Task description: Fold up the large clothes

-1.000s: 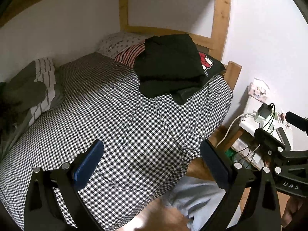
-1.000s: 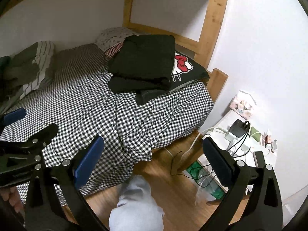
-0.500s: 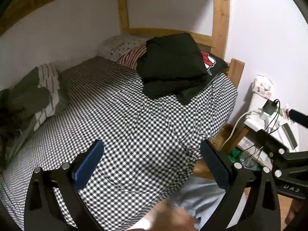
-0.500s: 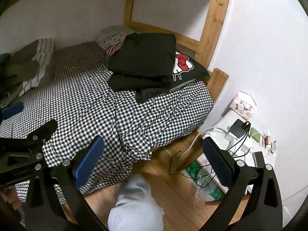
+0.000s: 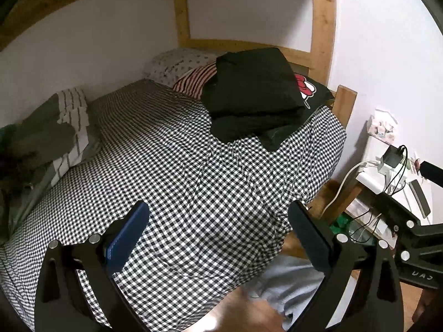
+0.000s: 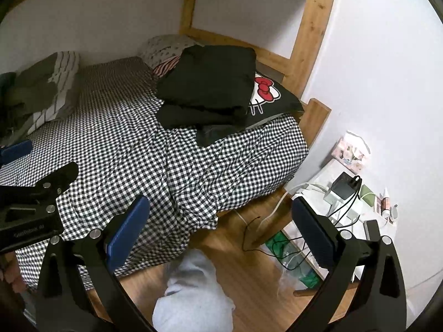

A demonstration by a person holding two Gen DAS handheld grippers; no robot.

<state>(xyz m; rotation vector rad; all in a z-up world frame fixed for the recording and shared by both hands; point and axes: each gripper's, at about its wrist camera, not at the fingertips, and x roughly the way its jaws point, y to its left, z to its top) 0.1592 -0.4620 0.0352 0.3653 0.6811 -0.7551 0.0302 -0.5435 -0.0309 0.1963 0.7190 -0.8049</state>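
Claws (image 5: 218, 235) (image 6: 220, 232) agape, empty, above bed (image 5: 171, 166)

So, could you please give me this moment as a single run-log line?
left tongs: open, empty | right tongs: open, empty | folded black clothes: stacked at bed's head | checked bedspread: bare in front

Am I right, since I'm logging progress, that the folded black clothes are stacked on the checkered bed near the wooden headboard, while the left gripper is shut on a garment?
Not quite. The folded black clothes do sit stacked on the black-and-white checkered bed near the wooden headboard, but the left gripper holds nothing: the left wrist view shows its jaws wide apart.
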